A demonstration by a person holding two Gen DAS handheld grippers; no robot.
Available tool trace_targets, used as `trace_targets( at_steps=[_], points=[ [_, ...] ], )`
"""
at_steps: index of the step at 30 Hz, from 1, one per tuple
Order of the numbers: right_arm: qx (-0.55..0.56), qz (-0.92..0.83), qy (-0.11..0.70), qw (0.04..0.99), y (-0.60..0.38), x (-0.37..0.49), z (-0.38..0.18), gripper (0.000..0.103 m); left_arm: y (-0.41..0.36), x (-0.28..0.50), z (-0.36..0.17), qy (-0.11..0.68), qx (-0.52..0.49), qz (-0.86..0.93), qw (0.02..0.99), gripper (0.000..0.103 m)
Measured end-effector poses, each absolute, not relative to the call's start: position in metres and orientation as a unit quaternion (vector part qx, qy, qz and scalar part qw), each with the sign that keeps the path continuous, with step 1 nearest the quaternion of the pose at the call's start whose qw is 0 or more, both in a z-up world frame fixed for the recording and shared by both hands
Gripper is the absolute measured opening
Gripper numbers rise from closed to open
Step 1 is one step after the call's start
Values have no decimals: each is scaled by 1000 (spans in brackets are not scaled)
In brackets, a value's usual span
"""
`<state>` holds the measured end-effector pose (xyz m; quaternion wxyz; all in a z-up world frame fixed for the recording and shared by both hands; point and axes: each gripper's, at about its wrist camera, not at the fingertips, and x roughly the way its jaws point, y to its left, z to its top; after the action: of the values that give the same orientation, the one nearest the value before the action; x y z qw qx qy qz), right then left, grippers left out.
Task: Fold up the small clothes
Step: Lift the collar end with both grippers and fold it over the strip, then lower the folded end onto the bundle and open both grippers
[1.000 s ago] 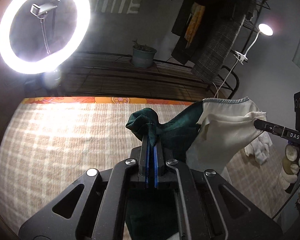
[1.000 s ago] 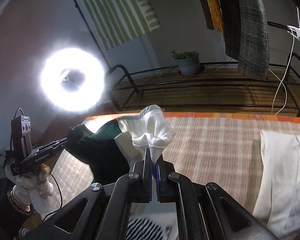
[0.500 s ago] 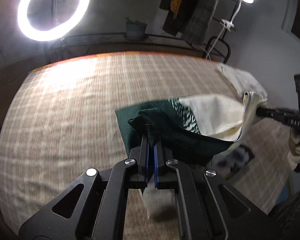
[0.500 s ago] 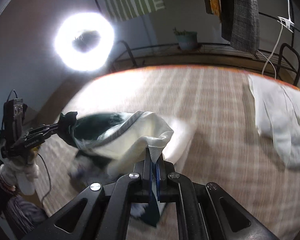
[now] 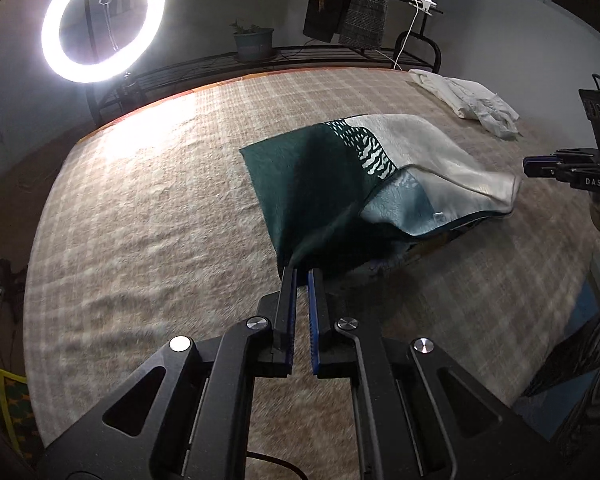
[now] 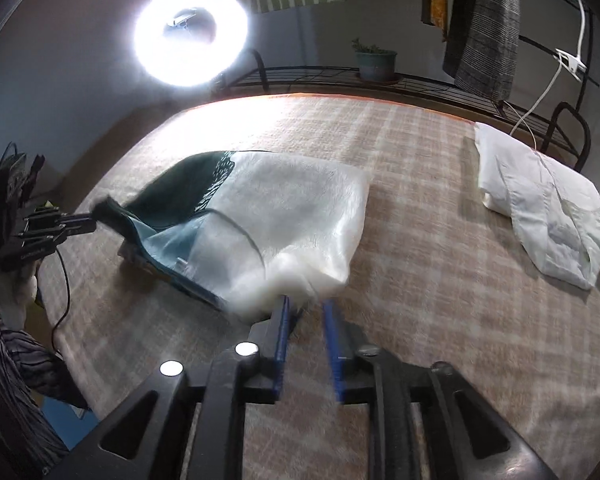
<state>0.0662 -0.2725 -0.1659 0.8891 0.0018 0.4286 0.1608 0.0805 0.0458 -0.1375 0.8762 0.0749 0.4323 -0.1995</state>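
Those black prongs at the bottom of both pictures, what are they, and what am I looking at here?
They are the two fingers of hand-held grasping tools. A person holds one in each hand, and each carries a wide-angle camera looking forward along its fingers. One picture comes from the left tool, the other from the right tool. Each tool also shows at the edge of the other's picture.

Both look down on a bed covered by a beige checked blanket. On it lies a green and cream garment, partly folded over. A crumpled white garment lies farther off.

Both tools have their fingers apart and hold nothing, sitting right at the green and cream garment's near edge. A ring light shines behind.
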Motion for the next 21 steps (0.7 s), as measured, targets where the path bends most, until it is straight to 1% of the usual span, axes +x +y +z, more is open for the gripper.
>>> trace_targets(
  at_steps=[5, 10, 16, 21],
  points=[
    [37, 155, 421, 893, -281, 67, -164, 21, 63, 90, -123, 427, 30, -177, 886, 3],
    [36, 160, 429, 888, -261, 85, -169, 21, 41, 112, -121, 423, 22, -178, 888, 3],
    [10, 185, 442, 878, -219, 108, -183, 21, -6, 129, -159, 457, 63, -199, 865, 3],
    [-21, 182, 481, 857, -203, 111, -210, 21, -6, 123, -193, 502, 92, -192, 838, 3]
  ],
)
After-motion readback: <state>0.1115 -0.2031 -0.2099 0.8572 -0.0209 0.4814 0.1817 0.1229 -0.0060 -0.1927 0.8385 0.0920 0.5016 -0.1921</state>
